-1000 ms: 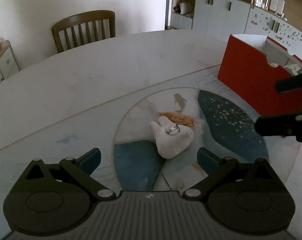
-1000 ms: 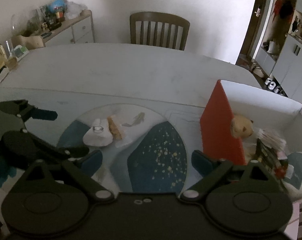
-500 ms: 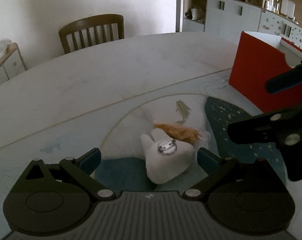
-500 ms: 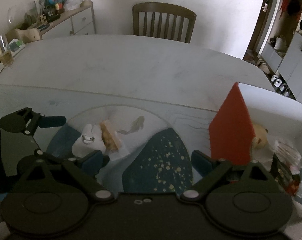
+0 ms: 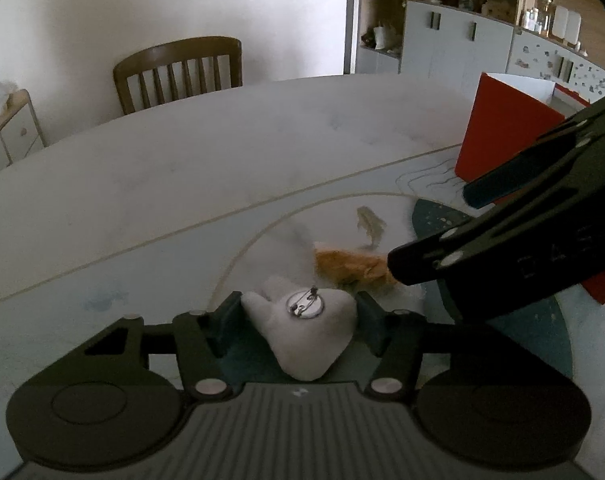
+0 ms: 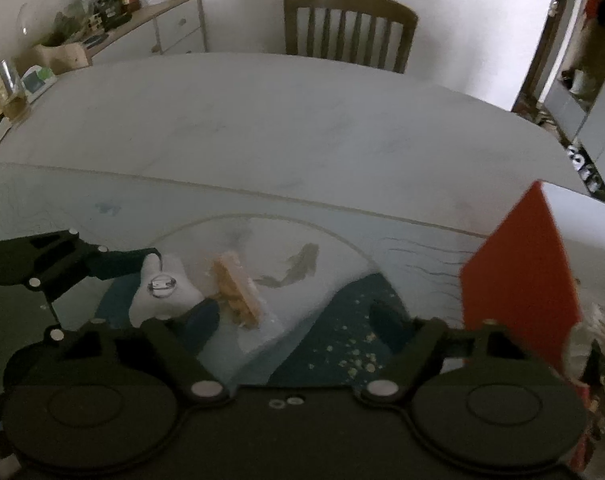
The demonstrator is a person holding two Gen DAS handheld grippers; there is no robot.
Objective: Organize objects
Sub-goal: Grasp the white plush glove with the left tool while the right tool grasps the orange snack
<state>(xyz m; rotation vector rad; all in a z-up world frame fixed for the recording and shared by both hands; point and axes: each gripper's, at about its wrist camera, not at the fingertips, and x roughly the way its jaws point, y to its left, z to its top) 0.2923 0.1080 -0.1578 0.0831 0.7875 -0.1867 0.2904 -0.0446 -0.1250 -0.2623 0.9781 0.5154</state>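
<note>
Left gripper (image 5: 298, 328) has just closed its jaws on the white plush brooch (image 5: 306, 332), lower centre of the left-wrist view, likely to lift it toward the red box (image 5: 502, 136) at right. Right gripper (image 6: 298, 316), jaws narrowing but wide apart with nothing between them, lines up on the wrapped snack (image 6: 236, 290) just beside.

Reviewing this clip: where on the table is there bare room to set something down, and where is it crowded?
Free: the broad white stretch of table between the chair and the mat's curved border. Also the dark blue mat patch left of the red box. Crowded: the mat's centre, where both claws converge on the white plush and the orange snack.
</note>
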